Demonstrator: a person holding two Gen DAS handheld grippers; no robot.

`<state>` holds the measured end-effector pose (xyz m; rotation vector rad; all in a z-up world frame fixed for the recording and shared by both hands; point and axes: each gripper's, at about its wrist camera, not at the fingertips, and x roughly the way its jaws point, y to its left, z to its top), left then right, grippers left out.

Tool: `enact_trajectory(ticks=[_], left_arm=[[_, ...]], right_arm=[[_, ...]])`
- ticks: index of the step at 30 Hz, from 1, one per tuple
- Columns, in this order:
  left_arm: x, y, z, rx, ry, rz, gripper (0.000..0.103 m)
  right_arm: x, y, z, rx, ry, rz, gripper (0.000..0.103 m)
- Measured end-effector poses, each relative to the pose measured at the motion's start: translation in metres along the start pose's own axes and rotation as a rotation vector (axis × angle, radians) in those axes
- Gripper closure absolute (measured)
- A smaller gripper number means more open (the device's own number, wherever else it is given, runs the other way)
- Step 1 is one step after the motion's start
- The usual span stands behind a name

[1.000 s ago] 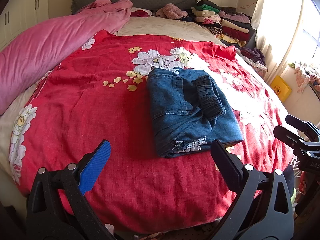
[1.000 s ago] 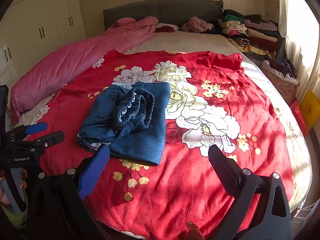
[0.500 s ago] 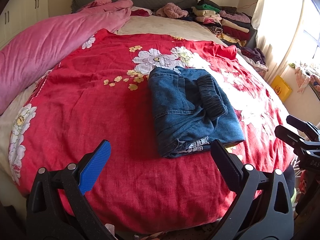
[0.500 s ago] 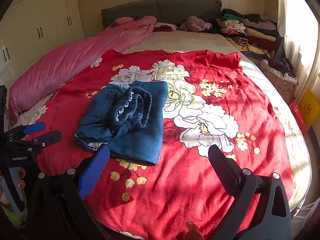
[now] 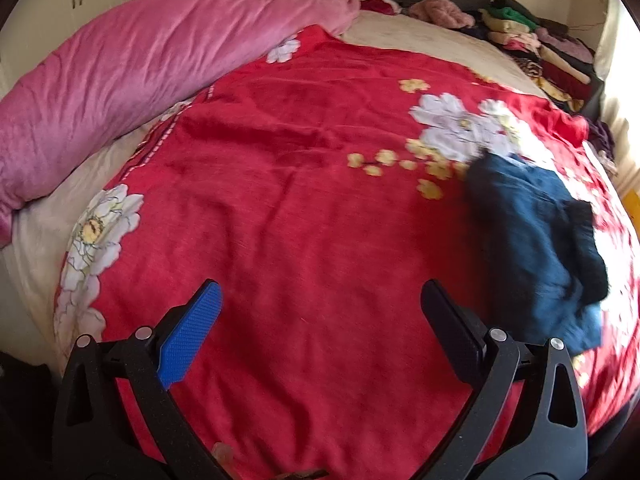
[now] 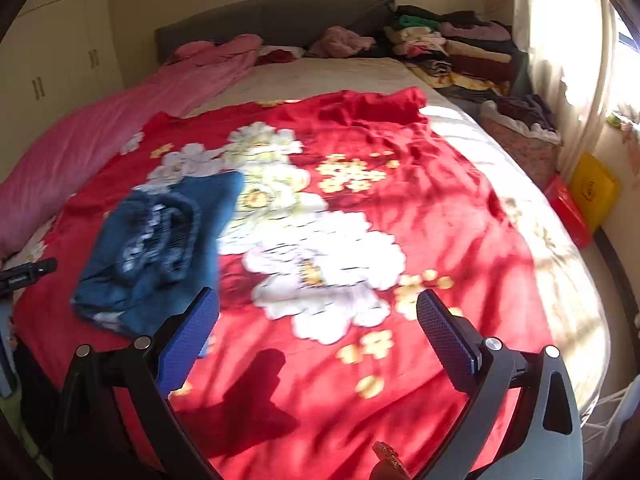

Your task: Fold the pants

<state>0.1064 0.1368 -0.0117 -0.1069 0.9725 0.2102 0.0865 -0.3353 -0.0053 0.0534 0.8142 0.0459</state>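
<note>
The pants (image 6: 160, 248), dark blue denim, lie as a folded bundle on the red flowered blanket (image 5: 300, 220) that covers the bed. In the right wrist view they sit at centre left of the frame, the gathered waistband bunched on top. In the left wrist view they sit at the right edge, blurred.

I hold nothing. The left tongs (image 5: 320, 320) stand wide apart at the bottom of their frame over bare blanket, well apart from the denim. The right tongs (image 6: 318, 320) are equally wide at the bottom of their frame, the blue pad on the left of that frame just beside the bundle's near corner.

To my eye the fold looks done, but loosely. The waistband roll stands proud on top and could slide or spring open, since nothing presses it flat. If I swing the right tongs leftward, that blue pad could catch the near corner and drag the layers apart. The soft, rumpled blanket may also let the bundle sag.

Containers: a yellow box (image 6: 594, 188) and a red box (image 6: 568, 212) stand on the floor at the right edge of the right wrist view; I cannot see inside either. A stack of folded clothes (image 6: 456, 52) rests at the upper right near the headboard. A pink duvet (image 5: 140, 68) lies along the upper left.
</note>
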Motion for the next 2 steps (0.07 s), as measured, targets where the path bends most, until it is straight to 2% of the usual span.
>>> enact_trajectory(ticks=[2], left_arm=[[0.028,0.025,0.022,-0.009,-0.004,0.091,0.010]], right_arm=[[0.024,-0.043,0.012,0.044,0.008,-0.092,0.005]])
